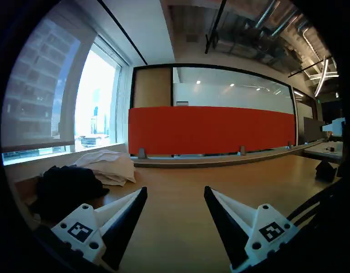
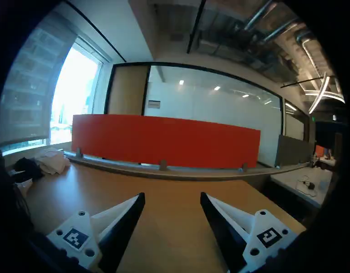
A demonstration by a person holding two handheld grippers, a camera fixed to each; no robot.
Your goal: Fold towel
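— How do the jaws stand?
— On the left gripper (image 1: 175, 190) they are spread wide with nothing between them, above the wooden tabletop (image 1: 229, 182). The right gripper (image 2: 172, 195) is the same: apart, holding nothing.
— And the towel?
— A crumpled white towel (image 1: 109, 166) lies at the left middle of the left gripper view, touching a dark cloth (image 1: 65, 186) heaped in front of it. Both sit small at the far left of the right gripper view. An orange divider (image 1: 211, 129) lines the tabletop's far edge.

A wooden desk (image 1: 184, 214) runs up to a red divider (image 1: 211, 129) standing along its far edge. A bright window (image 1: 95, 104) is at the left. A glass wall (image 1: 229, 88) stands behind the divider, with pipes (image 1: 275, 18) overhead.
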